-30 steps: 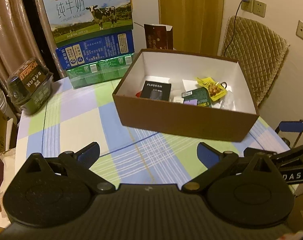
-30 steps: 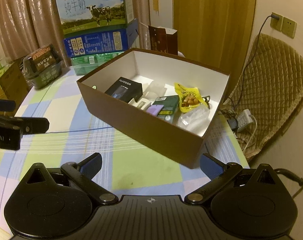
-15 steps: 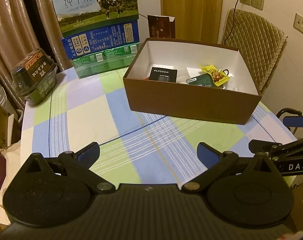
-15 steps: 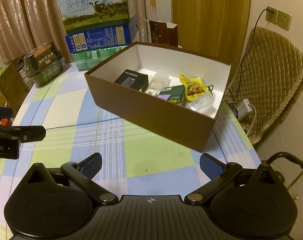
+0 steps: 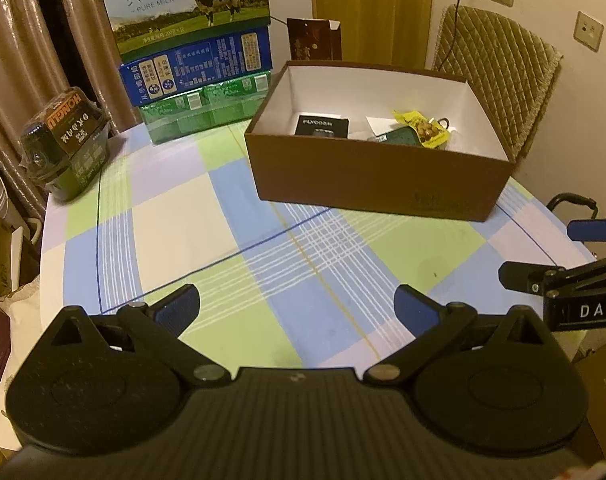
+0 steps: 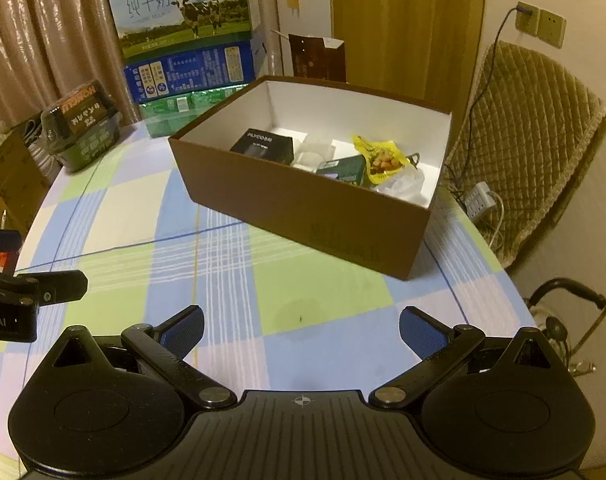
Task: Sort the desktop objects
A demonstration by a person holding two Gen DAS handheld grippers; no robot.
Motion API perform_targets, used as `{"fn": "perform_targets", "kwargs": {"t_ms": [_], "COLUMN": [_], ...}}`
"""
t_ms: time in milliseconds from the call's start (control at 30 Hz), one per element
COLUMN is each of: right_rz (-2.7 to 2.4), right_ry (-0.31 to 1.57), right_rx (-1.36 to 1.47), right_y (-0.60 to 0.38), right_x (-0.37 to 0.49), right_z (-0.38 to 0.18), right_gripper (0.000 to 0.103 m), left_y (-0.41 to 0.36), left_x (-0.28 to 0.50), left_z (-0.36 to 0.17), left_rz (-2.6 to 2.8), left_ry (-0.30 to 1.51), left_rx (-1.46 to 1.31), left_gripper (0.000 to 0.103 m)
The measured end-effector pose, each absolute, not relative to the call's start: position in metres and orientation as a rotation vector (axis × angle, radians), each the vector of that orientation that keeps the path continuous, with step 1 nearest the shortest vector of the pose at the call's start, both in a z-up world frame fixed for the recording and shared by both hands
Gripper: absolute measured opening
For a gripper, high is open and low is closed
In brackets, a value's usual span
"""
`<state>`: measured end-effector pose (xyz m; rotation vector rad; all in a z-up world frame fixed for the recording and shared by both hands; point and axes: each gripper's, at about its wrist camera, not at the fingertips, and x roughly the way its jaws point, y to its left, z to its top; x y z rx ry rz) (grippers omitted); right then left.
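Note:
A brown cardboard box (image 5: pixel 375 184) (image 6: pixel 303 208) with a white inside stands on the checked tablecloth. It holds a black FLYCO box (image 5: pixel 322 126) (image 6: pixel 263 145), a dark green packet (image 5: pixel 403 136) (image 6: pixel 343 168), a yellow snack bag (image 5: pixel 423 130) (image 6: pixel 379 154) and clear plastic pieces (image 6: pixel 403 182). My left gripper (image 5: pixel 297 308) is open and empty, low over the near tablecloth. My right gripper (image 6: pixel 301 330) is open and empty, also near the table's front edge. Each gripper shows at the side of the other's view.
Stacked milk cartons (image 5: pixel 191 40) (image 6: pixel 187 44) stand at the back. A dark packaged item (image 5: pixel 69 144) (image 6: pixel 83 124) sits at the table's left edge. A small brown carton (image 5: pixel 313 40) stands behind the box. A quilted chair (image 6: pixel 531 140) stands at the right.
Both grippers have drawn back from the box toward the table's front edge; the box looks smaller and farther. Both stay open and empty.

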<state>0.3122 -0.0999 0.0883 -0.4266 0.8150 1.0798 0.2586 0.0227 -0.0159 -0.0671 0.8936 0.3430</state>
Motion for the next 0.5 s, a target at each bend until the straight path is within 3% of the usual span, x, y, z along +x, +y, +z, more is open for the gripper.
{"fn": "perform_targets", "kwargs": {"t_ms": [500], "right_rz": [1.049], "right_ry": [0.838], "right_rx": [-0.415], "right_y": [-0.111], "right_x": [0.299], "right_z": [0.086], "right_gripper": [0.101], "left_y": [0.020], "left_x": [0.247], "left_z": [-0.024], "left_rz": [0.320], "left_ry": [0.907], "left_rx": [-0.066], "left_gripper": [0.102]}}
